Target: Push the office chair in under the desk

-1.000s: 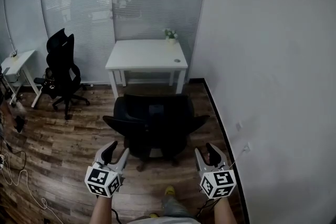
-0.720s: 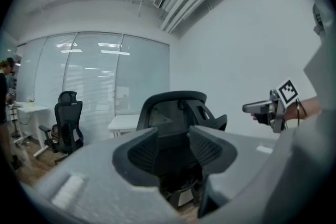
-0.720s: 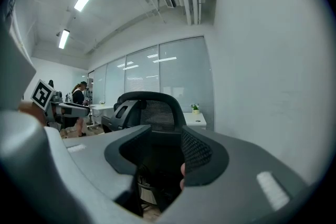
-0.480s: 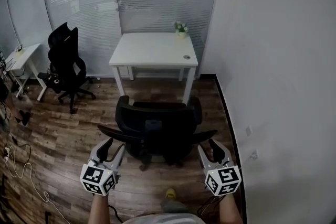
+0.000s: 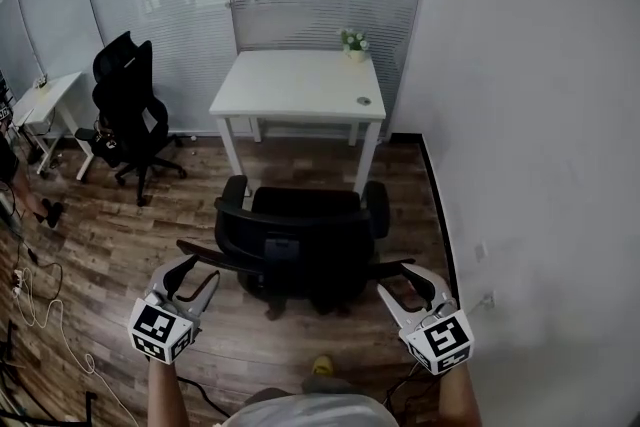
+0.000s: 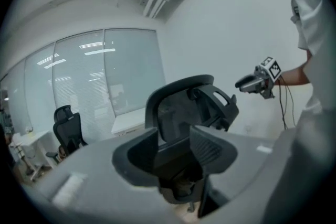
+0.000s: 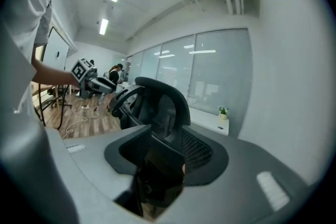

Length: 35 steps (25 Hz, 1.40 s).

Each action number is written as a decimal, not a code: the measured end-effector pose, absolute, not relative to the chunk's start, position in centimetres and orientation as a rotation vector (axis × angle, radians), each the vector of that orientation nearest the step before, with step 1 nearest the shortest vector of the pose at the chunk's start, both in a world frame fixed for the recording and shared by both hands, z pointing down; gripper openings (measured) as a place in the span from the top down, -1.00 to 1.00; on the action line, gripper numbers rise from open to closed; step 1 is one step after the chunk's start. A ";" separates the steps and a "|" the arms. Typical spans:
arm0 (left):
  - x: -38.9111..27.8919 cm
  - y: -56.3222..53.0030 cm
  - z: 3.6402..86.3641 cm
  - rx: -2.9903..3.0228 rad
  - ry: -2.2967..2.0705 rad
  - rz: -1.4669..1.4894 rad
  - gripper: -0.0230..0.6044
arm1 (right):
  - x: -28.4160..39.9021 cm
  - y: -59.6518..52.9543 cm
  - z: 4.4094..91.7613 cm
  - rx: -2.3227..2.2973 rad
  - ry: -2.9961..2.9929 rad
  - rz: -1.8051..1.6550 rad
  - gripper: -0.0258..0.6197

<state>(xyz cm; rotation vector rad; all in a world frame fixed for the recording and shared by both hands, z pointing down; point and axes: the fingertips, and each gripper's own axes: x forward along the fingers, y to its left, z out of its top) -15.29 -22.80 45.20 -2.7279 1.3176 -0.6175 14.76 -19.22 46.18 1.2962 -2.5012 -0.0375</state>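
Black mesh and plastic, the office chair [image 5: 300,235] stands on the wooden floor [image 5: 120,235] just short of the white table [image 5: 300,85], its seat not yet under the top. The step in hand, as I judge it, is lining up behind the backrest before the push. The left gripper [image 5: 195,273] hovers by the chair's left armrest and the right gripper [image 5: 402,281] by the right one. Both sets of fingers stand wide with nothing clamped between them; whether either touches an armrest I cannot tell. The next move calls for an even press from both sides, so the chair rolls straight between the table legs. It faces the table, backrest toward the person. Its front-to-back axis runs toward the table's right half, armrests spread crosswise.
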 end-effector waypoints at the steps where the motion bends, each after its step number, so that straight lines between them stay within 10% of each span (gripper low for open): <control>1: -15.0 -22.7 45.4 -2.726 1.274 -0.658 0.32 | 14.5 -19.0 46.4 1.235 -2.501 -0.057 0.39; 35: -14.0 -25.8 52.9 -2.155 0.540 -1.503 0.33 | 10.0 -21.4 50.8 0.666 -2.000 -0.377 0.57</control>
